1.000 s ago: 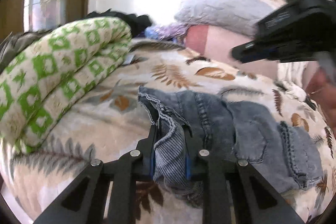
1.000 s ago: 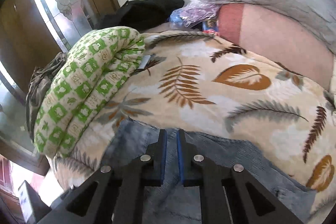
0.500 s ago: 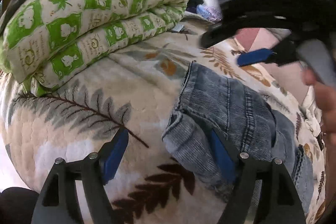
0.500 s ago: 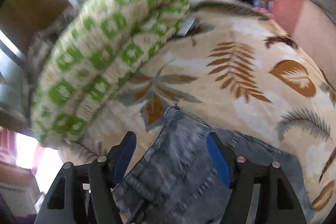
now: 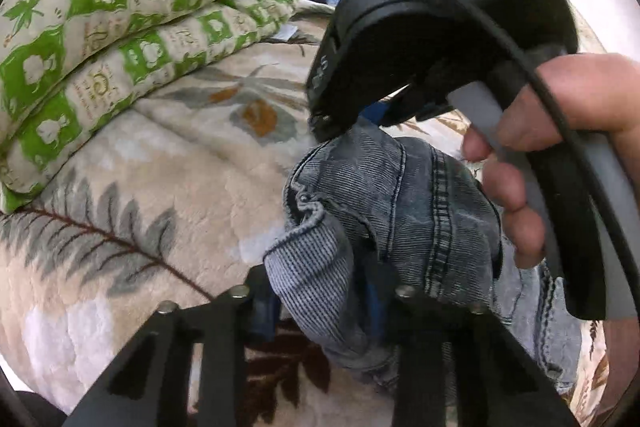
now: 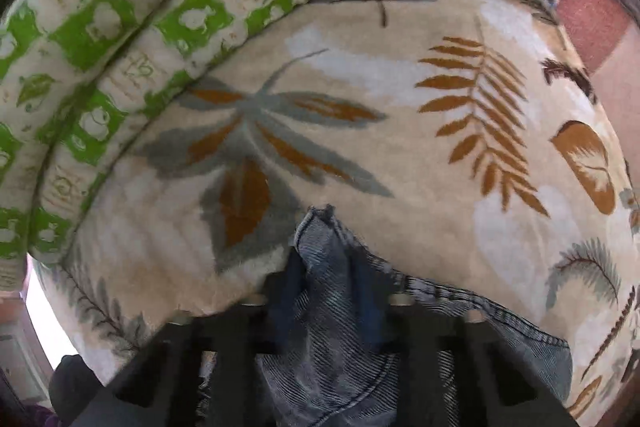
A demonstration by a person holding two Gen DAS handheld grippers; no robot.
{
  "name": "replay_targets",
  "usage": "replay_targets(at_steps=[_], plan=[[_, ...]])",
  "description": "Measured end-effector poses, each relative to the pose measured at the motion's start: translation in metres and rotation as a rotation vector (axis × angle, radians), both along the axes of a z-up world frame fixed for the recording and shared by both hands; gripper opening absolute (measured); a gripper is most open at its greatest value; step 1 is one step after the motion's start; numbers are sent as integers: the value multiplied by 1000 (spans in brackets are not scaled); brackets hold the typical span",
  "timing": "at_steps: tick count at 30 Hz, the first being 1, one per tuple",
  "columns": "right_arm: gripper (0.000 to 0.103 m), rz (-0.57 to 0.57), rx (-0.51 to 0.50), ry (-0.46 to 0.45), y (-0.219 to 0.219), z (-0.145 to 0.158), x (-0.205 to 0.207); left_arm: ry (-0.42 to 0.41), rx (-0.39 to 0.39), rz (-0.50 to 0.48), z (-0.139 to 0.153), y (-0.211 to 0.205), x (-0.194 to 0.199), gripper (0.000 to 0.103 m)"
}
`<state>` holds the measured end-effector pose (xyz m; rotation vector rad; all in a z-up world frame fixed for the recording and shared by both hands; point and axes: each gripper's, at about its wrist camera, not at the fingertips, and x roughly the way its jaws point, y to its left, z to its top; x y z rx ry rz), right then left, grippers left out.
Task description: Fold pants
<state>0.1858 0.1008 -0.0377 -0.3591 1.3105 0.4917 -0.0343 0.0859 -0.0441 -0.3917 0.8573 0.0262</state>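
L gripper (image 5: 320,301) jaws closing on a bunched fold of the denim pants (image 5: 400,203), fabric pinched btwn the pads. R gripper (image 6: 328,291) jaws also closing, narrow gap w/ a pants corner peak btwn them; its holder's hand (image 5: 552,139) sits just above the denim. Pants lie on leaf-print blanket (image 6: 400,107), near green quilt (image 5: 120,27).

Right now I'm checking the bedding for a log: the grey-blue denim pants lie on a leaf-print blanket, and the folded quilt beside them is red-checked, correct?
Not quite: the folded quilt is green-checked, not red, as the right wrist view shows. The grey-blue denim pants do lie on the leaf-print blanket.
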Motion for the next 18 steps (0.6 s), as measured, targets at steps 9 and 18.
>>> replay_targets(at_steps=[9,18], plan=[[6,-19,-25,-214,-30,52,-36,-117,66,-52,26,-15,-11,20],[6,-190,112,-303,-137,99,-69,-308,204,-185,65,-69,-37,20]])
